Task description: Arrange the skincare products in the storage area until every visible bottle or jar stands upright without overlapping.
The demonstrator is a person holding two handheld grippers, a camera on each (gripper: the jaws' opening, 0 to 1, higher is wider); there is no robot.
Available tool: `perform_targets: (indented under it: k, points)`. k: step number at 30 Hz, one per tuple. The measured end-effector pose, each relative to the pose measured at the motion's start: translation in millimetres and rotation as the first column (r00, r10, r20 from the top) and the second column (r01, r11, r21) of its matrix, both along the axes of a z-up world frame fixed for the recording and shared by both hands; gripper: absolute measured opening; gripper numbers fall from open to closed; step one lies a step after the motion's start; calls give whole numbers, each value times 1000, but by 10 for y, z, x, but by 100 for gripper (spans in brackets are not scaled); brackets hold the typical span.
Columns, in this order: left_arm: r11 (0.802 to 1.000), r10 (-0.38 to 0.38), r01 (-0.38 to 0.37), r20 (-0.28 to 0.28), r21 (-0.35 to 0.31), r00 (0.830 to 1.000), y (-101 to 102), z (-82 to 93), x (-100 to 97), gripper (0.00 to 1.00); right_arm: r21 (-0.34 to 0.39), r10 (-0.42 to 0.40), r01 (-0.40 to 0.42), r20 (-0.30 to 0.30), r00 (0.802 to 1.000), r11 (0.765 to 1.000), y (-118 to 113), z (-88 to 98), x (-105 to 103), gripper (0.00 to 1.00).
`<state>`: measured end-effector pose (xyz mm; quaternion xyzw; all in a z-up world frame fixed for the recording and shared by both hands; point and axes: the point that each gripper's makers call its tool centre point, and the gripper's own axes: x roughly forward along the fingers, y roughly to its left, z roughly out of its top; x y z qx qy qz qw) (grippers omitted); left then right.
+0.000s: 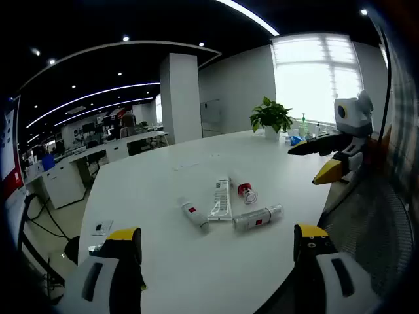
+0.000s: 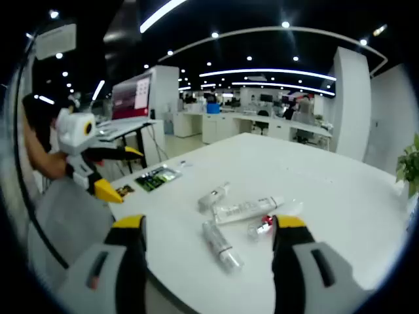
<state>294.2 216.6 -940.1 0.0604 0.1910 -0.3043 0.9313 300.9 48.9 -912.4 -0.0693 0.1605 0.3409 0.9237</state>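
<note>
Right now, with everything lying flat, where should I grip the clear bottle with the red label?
Probably grip the clear bottle across the middle of its round body, from above, jaws straddling its long axis. It lies on its side on the white table, apart from the flat tube.

Four skincare products are lying flat on the white table [image 1: 163,196], none standing. A small white bottle with a red label [image 1: 194,214] is resting at the cluster's nine o'clock in the left gripper view, cap pointing toward five. Just beside it a long white tube [image 1: 221,199] is stretching from six to twelve. At three o'clock a clear bottle with a red label [image 1: 256,218] is lying crosswise. Up at one o'clock sits a little red-and-clear jar [image 1: 247,191], possibly tipped on its side.
</note>
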Motion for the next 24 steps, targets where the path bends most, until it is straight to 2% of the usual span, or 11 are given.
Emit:
perform_targets:
  k: [5, 11, 14, 18, 24]
  points:
    - [1000, -5, 5, -10, 0, 1000, -6, -18, -7, 99, 0, -6, 6, 4, 1000, 1000, -8, 4, 7, 77]
    - [1000, -13, 13, 6, 15, 1000, -18, -11, -14, 99, 4, -10, 10, 24, 1000, 1000, -21, 39, 5, 77]
    - [1000, -9, 9, -11, 11, 1000, -10, -33, -7, 99, 7, -21, 21, 19, 1000, 1000, -43, 37, 11, 77]
    - [999, -31, 31, -9, 22, 999, -49, -41, -39, 99, 14, -24, 24, 25, 999, 1000, -45, 56, 19, 77]
    - [1000, -14, 14, -12, 20, 1000, -28, -39, -20, 98, 12, -23, 23, 30, 999, 1000, -54, 58, 11, 77]
